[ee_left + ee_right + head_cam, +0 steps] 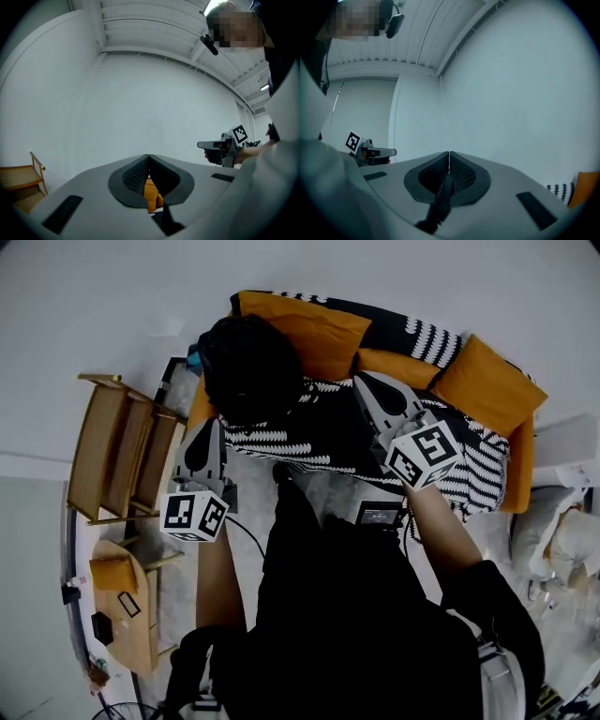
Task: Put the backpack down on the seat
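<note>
Left tongs (pixel 149 157) and right tongs (pixel 449 153) each pinch a black strap (pixel 440 206); the backpack (pixel 347 596) hangs below them. Risk: a thin strap slips loose mid-swing, so the load drops short of the sofa seat (pixel 323 442) ahead.

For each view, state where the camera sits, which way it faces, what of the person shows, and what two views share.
Head view: on the person's head, facing steeply down at sofa and backpack; forearms, left gripper and right gripper show.
Left gripper view: on the left gripper, facing level at a white wall; jaws shut on a black strap.
Right gripper view: on the right gripper, facing level at the wall; jaws shut on a black strap.
Shared: each gripper view shows the other gripper.
</note>
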Available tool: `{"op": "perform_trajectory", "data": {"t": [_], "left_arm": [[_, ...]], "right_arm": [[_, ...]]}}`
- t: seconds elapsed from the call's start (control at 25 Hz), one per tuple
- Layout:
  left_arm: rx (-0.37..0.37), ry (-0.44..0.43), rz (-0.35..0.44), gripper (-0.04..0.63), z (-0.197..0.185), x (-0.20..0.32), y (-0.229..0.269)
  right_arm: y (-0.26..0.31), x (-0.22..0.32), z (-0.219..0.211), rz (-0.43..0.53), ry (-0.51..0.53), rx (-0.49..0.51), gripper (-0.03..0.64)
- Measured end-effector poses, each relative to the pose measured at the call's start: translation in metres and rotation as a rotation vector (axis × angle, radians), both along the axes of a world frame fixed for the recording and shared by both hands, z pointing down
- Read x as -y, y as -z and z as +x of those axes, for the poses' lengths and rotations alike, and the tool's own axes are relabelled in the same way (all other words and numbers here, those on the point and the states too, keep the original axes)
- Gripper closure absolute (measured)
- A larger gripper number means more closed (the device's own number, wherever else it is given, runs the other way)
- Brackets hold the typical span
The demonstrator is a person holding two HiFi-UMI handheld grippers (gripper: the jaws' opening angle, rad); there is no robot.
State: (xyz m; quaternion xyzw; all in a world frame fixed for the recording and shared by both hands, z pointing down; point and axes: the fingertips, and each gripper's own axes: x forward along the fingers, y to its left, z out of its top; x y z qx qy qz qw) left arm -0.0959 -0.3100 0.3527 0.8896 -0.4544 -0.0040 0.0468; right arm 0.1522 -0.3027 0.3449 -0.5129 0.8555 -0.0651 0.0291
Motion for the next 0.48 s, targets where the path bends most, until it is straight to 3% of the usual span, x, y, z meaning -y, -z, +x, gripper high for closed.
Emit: {"op": "perform_trajectory", "data": {"t": [0.24, 0.4, 0.48], "left_arm": [[-0.018, 0.097, 0.031, 0.580, -0.002, -0.061, 0.015], [-0.001, 0.105, 0.028, 0.580, -0.010, -0.086, 0.019], [-0.027, 0.094, 0.017, 0.580, -0.014, -0.096, 0.019]], "right_arm": [[0.004, -0.058, 0.018, 0.018, -0.036, -0.010, 0.583], [0.004, -0.085, 0.022, 0.029, -0.051, 0.014, 0.585], [0.002, -0.096, 0.022, 0.032, -0.055, 0.015, 0.586]]}}
